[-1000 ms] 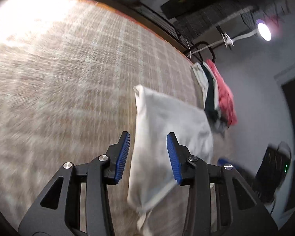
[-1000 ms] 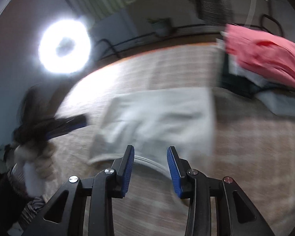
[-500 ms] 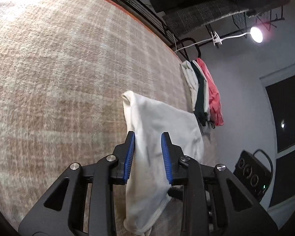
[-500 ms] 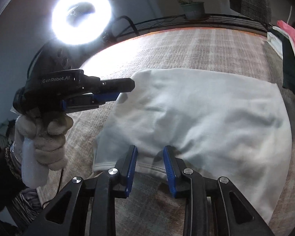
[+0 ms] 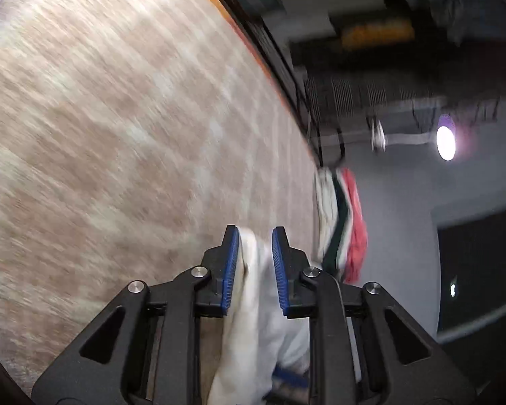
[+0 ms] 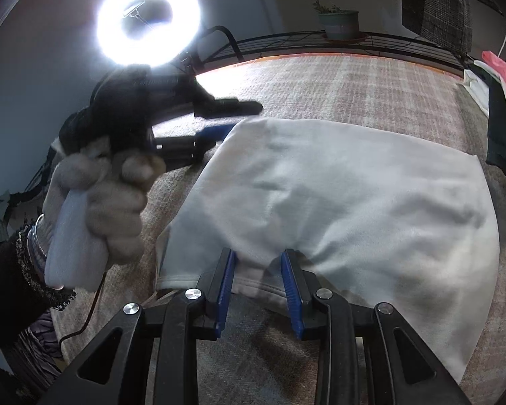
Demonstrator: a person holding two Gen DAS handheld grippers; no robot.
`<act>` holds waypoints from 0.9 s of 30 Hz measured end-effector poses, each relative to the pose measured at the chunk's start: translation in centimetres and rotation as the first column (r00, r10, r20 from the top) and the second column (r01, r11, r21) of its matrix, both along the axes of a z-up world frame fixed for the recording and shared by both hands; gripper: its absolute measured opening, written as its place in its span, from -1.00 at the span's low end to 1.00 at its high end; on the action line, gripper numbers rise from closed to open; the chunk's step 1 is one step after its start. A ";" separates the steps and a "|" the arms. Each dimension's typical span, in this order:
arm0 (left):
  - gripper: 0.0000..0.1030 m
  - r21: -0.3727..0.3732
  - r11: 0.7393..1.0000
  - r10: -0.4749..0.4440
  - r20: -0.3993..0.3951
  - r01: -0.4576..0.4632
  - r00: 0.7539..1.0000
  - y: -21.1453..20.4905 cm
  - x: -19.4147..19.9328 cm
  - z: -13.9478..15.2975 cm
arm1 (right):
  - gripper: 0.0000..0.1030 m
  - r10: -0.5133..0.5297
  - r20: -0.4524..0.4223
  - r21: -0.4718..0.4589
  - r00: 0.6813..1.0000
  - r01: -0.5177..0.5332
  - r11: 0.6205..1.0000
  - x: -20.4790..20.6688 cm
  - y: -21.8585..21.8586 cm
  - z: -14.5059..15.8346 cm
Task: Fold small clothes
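Observation:
A white garment lies spread flat on a beige checked cover. My right gripper is at its near hem, and its blue pads pinch a raised bunch of the fabric, with creases running out from them. At the far left corner, a gloved hand holds my left gripper. Its jaws are closing with that corner between them. In the blurred left wrist view, the white garment runs between the pads of the left gripper and touches the left pad; a slim gap shows by the right one.
A stack of red, dark green and white clothes sits at the right edge of the cover, the same stack of clothes in the left wrist view. A bright ring light stands at the back left. A potted plant sits on a black metal rail behind the cover.
The left gripper has come down to the garment's corner and its jaws have narrowed around it. The right gripper has sunk onto the near hem and drawn in on the fabric.

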State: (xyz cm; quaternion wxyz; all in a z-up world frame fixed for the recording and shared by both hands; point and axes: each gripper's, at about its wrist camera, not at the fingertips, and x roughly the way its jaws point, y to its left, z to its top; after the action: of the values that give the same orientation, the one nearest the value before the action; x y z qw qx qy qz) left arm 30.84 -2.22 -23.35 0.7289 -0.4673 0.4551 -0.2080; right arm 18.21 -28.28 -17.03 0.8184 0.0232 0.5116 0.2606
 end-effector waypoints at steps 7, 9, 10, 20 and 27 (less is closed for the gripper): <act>-0.68 0.015 0.999 -0.042 -0.078 0.043 0.996 1.7 -0.5 -0.6 | -0.43 -0.001 -0.007 0.020 1.000 0.001 1.000 0.0 -0.5 0.0; -0.47 -0.024 0.995 -0.099 -0.095 0.097 0.991 1.7 -1.1 -0.6 | -0.43 0.002 -0.010 0.021 1.000 -0.002 1.000 0.2 -0.6 -0.1; -0.43 -0.012 0.994 -0.109 -0.083 0.108 0.991 1.6 -1.4 -0.2 | -0.43 0.003 -0.014 0.024 1.000 -0.003 1.000 0.5 -0.7 -0.2; -0.93 0.033 0.993 -0.116 -0.018 0.116 0.993 -2.4 -0.8 0.6 | -0.43 0.004 -0.010 0.011 1.000 -0.003 1.000 0.3 -0.4 -0.1; -0.95 0.276 0.961 0.025 0.033 -0.033 0.999 -0.6 -2.1 1.9 | -0.43 0.010 -0.030 0.010 1.000 -0.010 1.000 0.1 -0.8 0.1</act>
State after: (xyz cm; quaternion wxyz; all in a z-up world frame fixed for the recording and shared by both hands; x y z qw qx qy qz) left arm 28.71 -2.86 -21.48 0.7964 -0.3648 0.4621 -0.1383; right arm 18.31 -29.06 -16.88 0.8093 0.0286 0.5225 0.2669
